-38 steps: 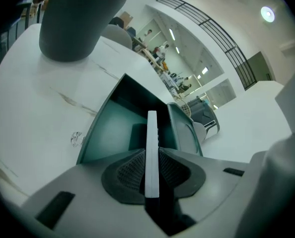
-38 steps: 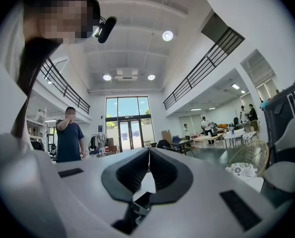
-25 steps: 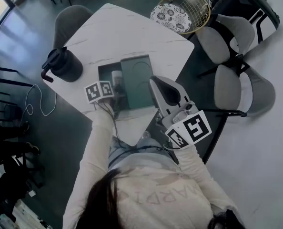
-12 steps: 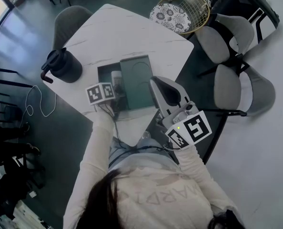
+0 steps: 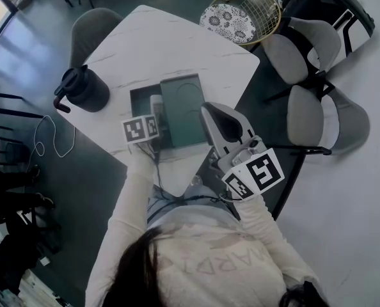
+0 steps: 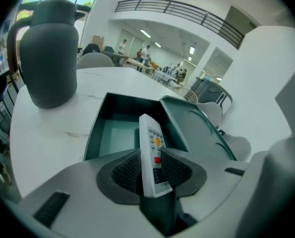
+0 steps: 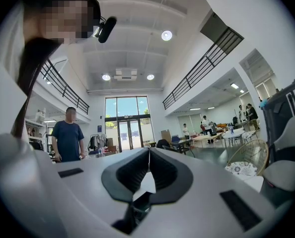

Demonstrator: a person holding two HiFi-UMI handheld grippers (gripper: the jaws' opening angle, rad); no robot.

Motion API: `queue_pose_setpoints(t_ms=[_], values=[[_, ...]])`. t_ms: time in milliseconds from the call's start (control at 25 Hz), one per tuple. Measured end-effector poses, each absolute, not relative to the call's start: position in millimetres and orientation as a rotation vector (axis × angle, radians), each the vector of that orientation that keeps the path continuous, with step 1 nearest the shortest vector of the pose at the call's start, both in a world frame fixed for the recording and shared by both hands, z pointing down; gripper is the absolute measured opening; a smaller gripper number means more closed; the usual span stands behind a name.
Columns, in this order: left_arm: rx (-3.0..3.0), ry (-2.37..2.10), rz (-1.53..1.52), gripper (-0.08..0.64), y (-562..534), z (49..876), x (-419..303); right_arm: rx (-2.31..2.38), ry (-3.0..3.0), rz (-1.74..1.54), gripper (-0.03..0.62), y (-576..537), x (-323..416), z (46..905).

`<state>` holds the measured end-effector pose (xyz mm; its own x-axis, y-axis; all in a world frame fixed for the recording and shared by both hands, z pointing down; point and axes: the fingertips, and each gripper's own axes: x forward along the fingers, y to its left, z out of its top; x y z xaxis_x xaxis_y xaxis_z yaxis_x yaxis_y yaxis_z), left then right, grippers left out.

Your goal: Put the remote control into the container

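A white remote control [image 6: 151, 152] with an orange and a red button is clamped between the pads of my left gripper [image 6: 153, 163], which is shut on its lower half. Its far end points over the open dark green container [image 6: 113, 131]. The container's lid [image 6: 197, 129] leans up on the right side. In the head view the left gripper [image 5: 155, 121] sits at the container's [image 5: 141, 98] near edge with the remote [image 5: 157, 105] over the opening. My right gripper [image 7: 148, 152] is shut on nothing and points up into the room, held off the table's near right side [image 5: 223, 125].
A dark grey jug [image 5: 82, 87] stands on the white marble table [image 5: 171, 43] left of the container. Grey chairs [image 5: 305, 50] and a wire basket [image 5: 244, 16] stand to the right of the table. A person [image 7: 68, 135] stands far off.
My left gripper has shifted slightly back toward the near table edge with the remote still in it. The right gripper has stayed where it was.
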<state>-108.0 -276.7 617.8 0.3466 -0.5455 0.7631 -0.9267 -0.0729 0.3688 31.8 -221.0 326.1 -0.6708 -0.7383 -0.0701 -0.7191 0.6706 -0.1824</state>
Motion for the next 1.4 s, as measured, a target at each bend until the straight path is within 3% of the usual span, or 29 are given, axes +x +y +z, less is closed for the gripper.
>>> queue_pose_setpoints(t_ms=[440,720,1040,1400], values=[[1.881,-1.477,0.728,0.106,-281.3,610.7,-112.0,-1.210,2.743,-0.213,0.017,-223.9,32.1,326.4],[1.834,-1.421,0.577,0.106,-283.1,614.1,-110.8,-1.209,2.742,-0.213,0.017,-223.7,32.3,326.4],[1.874,-1.454,0.812,0.106,-279.8,616.6,-111.6,-1.203,2.742,-0.208,0.017,-223.8,30.8,325.0],[1.853,-1.431,0.731,0.104,-277.5,617.3,-111.3,-1.204,2.746,-0.208,0.017,-223.0,29.4,323.7]])
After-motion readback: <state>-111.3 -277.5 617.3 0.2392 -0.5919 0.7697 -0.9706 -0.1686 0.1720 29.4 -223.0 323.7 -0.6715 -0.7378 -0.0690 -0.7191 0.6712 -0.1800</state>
